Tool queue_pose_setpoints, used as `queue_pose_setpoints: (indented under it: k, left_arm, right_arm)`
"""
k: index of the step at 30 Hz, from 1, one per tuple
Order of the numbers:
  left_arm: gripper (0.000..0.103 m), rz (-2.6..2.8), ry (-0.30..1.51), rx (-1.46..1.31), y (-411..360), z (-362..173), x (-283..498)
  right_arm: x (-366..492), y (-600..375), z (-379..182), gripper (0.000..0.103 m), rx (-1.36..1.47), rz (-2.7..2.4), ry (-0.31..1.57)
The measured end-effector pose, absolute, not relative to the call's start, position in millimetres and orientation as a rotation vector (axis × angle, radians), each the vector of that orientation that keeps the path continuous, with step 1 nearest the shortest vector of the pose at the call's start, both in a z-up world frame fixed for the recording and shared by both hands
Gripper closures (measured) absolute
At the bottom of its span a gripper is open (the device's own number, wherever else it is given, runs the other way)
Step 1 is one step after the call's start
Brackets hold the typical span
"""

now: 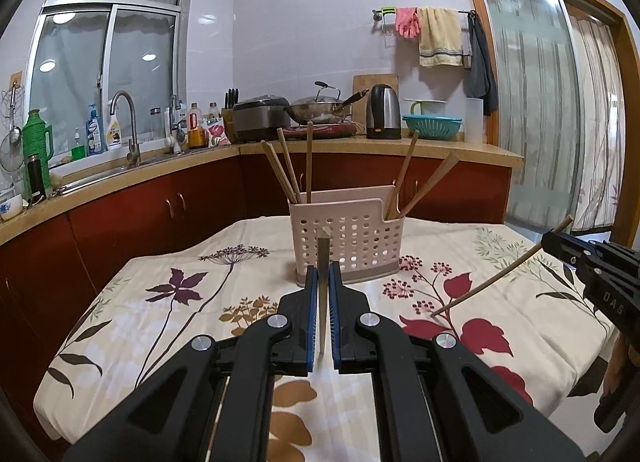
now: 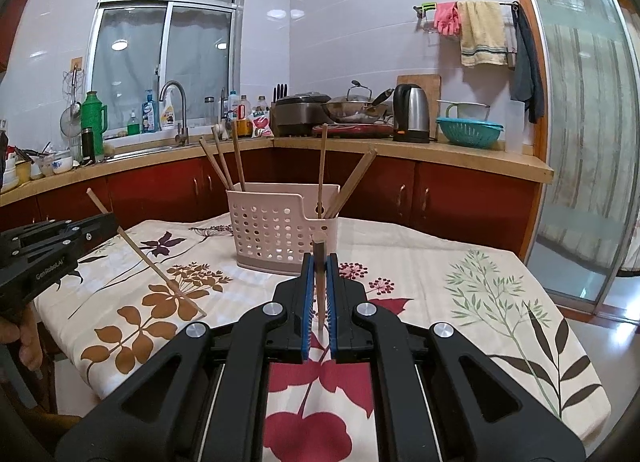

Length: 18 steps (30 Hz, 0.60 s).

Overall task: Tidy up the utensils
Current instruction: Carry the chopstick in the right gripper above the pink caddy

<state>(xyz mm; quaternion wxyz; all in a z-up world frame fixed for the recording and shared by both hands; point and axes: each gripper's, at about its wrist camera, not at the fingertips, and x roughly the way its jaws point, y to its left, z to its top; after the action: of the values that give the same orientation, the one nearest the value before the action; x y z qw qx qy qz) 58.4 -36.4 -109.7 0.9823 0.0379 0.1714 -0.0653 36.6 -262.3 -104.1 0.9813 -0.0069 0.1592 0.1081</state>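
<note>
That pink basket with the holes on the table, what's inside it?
The pink basket holds wooden chopsticks standing upright: three at its left end, two leaning at its right end. Their lower parts are hidden behind the perforated wall, so anything lying at the bottom cannot be seen.

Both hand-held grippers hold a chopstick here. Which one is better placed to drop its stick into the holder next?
Marginally the left hand-held gripper, as a judgement: in its view the utensil holder sits almost straight ahead of its chopstick. The right hand-held gripper sees the holder offset left of its own chopstick.
</note>
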Motion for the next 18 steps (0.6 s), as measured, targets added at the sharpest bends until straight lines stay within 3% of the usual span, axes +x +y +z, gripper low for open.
queue_pose_setpoints:
  k: [18]
  left_arm:
    - [0.097, -0.142, 0.291, 0.047, -29.0, -84.4, 92.2]
  right_arm:
    - [75.6, -255.5, -75.5, 0.097, 0.0, 0.244, 0.29]
